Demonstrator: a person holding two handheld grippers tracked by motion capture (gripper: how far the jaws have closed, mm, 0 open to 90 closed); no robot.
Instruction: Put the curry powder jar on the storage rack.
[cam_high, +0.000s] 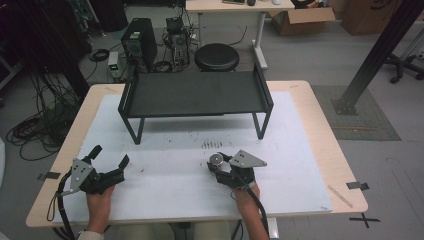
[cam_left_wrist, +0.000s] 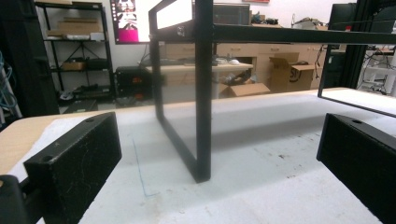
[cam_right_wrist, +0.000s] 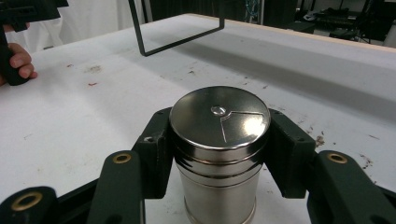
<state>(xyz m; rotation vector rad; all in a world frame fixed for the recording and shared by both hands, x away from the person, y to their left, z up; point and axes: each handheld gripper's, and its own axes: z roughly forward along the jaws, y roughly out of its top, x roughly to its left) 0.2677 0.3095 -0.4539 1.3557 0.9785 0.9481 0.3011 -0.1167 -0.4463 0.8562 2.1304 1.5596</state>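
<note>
A shiny metal canister (cam_right_wrist: 218, 154) with a round lid stands upright on the white mat, seen small in the high view as the canister (cam_high: 216, 159) right of centre. My right gripper (cam_right_wrist: 219, 144) has its two black jaws pressed against the canister's sides; the right gripper (cam_high: 218, 164) sits near the mat's front. My left gripper (cam_high: 110, 156) rests at the front left with its jaws spread wide and nothing between them; in the left gripper view the left gripper (cam_left_wrist: 210, 154) points at a leg of the black rack (cam_left_wrist: 203, 93).
A black metal rack (cam_high: 195, 95) on legs stands across the far half of the white mat (cam_high: 165, 190). A round black stool (cam_high: 216, 56) and computer gear stand on the floor beyond the table. In the right gripper view, the person's other hand (cam_right_wrist: 18, 60) appears at the upper left.
</note>
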